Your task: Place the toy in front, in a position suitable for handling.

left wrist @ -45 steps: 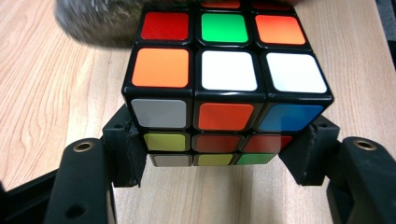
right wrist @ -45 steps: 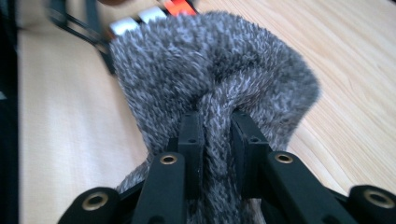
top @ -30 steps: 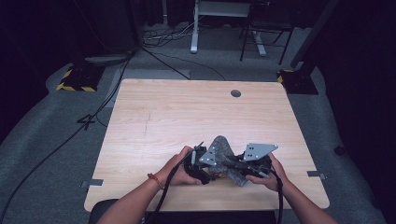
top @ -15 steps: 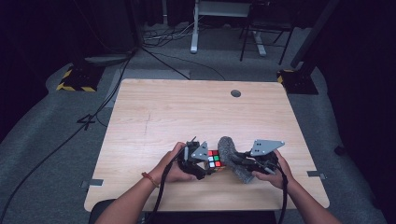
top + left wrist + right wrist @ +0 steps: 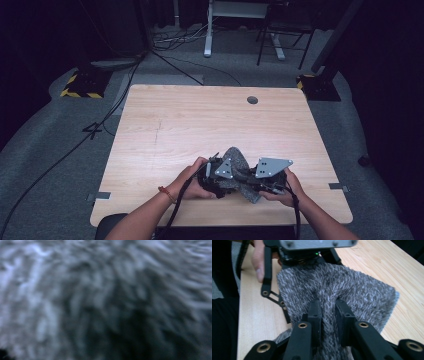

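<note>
Your left gripper point(image 5: 216, 175) sits at the left side of the grey fuzzy cloth point(image 5: 239, 165), pressed so close that its own view shows nothing but blurred fibres, so I cannot tell whether its jaws are clenched or released. The cloth lies bunched on the wooden table point(image 5: 200, 125) near its front edge, between your two hands. At the cloth's right side, your right gripper point(image 5: 327, 312) has its jaws clenched on a fold of it.

Our right gripper point(image 5: 327, 315) pinches a fold of the grey fuzzy cloth point(image 5: 352, 287) between its jaws. Beyond it the left gripper point(image 5: 294, 255) seems buried in the cloth, above the wooden desk point(image 5: 257, 315).
</note>
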A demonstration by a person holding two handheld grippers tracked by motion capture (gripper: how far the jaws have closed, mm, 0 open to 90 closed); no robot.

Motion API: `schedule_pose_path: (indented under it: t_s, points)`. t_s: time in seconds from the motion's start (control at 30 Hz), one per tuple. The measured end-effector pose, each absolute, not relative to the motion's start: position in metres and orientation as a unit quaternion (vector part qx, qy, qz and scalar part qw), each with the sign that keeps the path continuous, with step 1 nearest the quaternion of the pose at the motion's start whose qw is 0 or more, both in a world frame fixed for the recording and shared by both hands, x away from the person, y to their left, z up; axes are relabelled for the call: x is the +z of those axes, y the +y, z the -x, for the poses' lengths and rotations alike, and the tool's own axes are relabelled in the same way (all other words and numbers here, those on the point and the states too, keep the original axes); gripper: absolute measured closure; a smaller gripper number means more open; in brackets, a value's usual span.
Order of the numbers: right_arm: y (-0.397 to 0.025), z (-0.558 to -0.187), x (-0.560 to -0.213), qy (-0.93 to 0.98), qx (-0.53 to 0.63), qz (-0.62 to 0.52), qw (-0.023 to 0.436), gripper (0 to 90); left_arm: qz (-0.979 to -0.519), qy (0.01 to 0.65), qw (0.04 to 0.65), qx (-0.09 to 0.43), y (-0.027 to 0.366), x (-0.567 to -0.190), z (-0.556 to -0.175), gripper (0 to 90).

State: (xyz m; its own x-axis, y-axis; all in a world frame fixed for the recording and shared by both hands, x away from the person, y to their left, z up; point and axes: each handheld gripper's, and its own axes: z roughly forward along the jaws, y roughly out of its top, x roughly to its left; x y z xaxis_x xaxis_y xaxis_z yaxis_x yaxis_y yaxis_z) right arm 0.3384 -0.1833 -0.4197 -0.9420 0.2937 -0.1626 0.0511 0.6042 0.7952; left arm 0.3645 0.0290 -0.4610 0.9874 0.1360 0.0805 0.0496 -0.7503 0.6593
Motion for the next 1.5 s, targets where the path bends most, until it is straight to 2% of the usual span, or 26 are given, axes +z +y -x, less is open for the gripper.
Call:
schedule_pose_path:
  t_s: [0.3, 0.63, 1.03, 1.33, 1.5]
  points:
    - [-0.208, -0.355, -0.426, 0.876, 0.431, -0.149, 0.153, 76.4, -0.929, 0.058, 0.359, 0.07, 0.039, -0.456, -0.366, 34.0]
    - [-0.229, -0.372, -0.437, 0.874, 0.423, -0.19, 0.142, 76.4, -0.915, 0.079, 0.387, 0.08, 0.057, -0.446, -0.373, 34.0]
    - [-0.223, -0.368, -0.438, 0.867, 0.458, -0.164, 0.105, 76.3, -0.91, 0.077, 0.402, 0.068, 0.051, -0.448, -0.37, 33.9]
    - [-0.218, -0.362, -0.438, 0.861, 0.474, -0.154, 0.107, 76.4, -0.91, 0.085, 0.4, 0.06, 0.047, -0.452, -0.37, 33.3]
    - [-0.214, -0.357, -0.436, 0.856, 0.489, -0.14, 0.099, 76.5, -0.921, 0.072, 0.379, 0.059, 0.041, -0.458, -0.369, 33.1]
